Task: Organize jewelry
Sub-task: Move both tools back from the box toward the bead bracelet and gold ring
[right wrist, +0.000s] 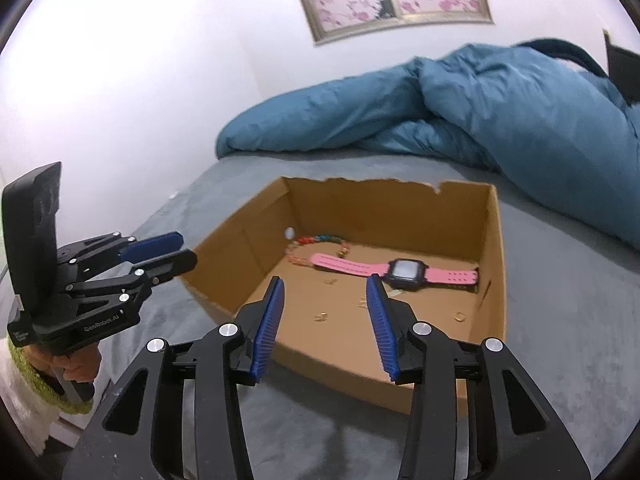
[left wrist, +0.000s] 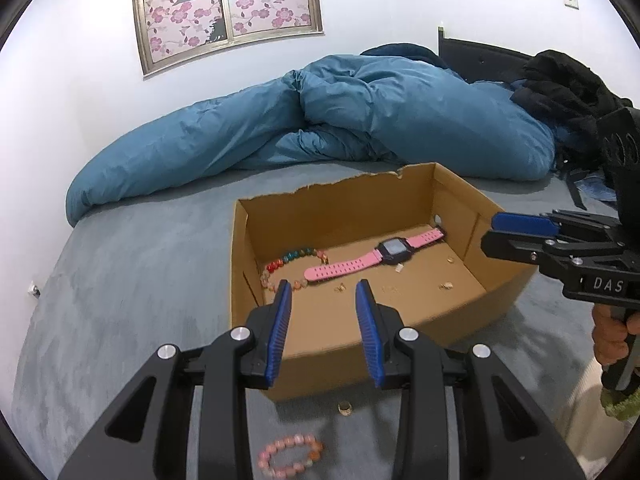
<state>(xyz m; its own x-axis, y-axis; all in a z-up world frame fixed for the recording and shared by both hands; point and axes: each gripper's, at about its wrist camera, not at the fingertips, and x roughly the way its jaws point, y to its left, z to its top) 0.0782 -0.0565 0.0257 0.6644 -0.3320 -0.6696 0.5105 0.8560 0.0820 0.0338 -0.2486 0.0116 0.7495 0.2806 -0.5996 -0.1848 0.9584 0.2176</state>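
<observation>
An open cardboard box [left wrist: 460, 196] [right wrist: 496, 240] sits on the bed. Inside lie a pink watch [left wrist: 376, 256] [right wrist: 404, 270], a multicoloured bead bracelet [left wrist: 280, 266] [right wrist: 316, 240] and several small gold pieces [left wrist: 446, 286] [right wrist: 460, 316]. Outside the box, on the near side, lie a pink bead bracelet [left wrist: 288, 456] and a gold ring [left wrist: 345, 408]. My left gripper [left wrist: 324, 292] hovers open above the box's near wall, nothing between its blue pads. My right gripper [right wrist: 326, 286] is open over the box's near edge, empty too. Each gripper shows in the other's view: right gripper [left wrist: 504, 228], left gripper [right wrist: 176, 248].
A rumpled blue duvet [left wrist: 360, 120] [right wrist: 480, 112] lies behind the box. Dark clothes [left wrist: 568, 80] are piled at the far right. The grey bedsheet [left wrist: 140, 280] stretches left of the box. A person's hand [left wrist: 612, 336] holds the right gripper's handle.
</observation>
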